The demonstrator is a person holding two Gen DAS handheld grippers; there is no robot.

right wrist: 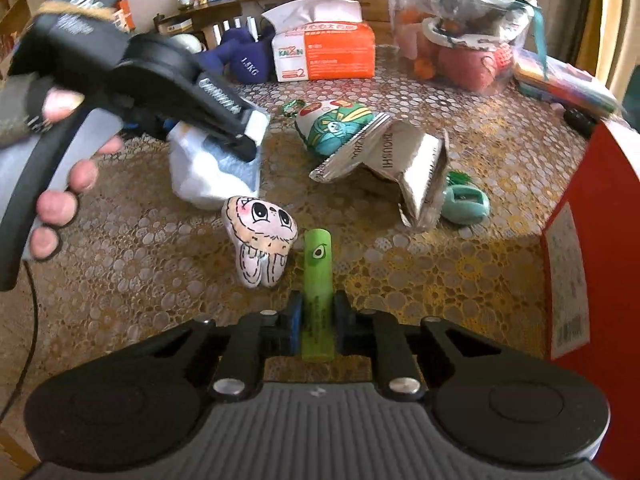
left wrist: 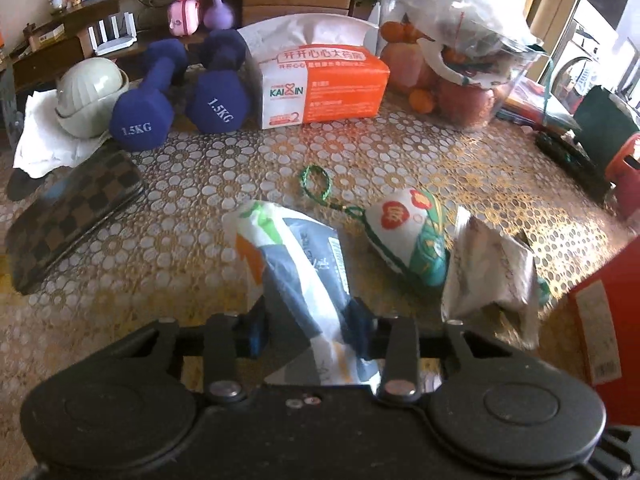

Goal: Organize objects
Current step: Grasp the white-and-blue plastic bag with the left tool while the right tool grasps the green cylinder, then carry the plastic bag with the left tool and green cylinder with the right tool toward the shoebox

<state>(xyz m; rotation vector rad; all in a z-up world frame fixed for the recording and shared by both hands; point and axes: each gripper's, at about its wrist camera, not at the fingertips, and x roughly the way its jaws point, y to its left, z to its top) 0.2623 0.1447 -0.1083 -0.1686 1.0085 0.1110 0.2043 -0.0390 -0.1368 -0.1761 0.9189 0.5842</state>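
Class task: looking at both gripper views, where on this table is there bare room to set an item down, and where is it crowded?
Bare cloth lies between the dumbbells, tissue box and checked case. Another patch sits between the green tube and red box. It is crowded around the foil packet, embroidered pouch and white packet.

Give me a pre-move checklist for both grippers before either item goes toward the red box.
1. Left gripper shut on the white and blue packet: ok.
2. Right gripper shut on the green tube: ok, clamped near its middle.
3. Packet free of the green-cord sachet and foil pouch: ok, gaps show on both.
4. Tube clear of the cartoon plush beside it: ok, a narrow gap.
5. Red box open and with room: cannot tell, only its side wall shows.
6. Packet lifted off the tablecloth: cannot tell.
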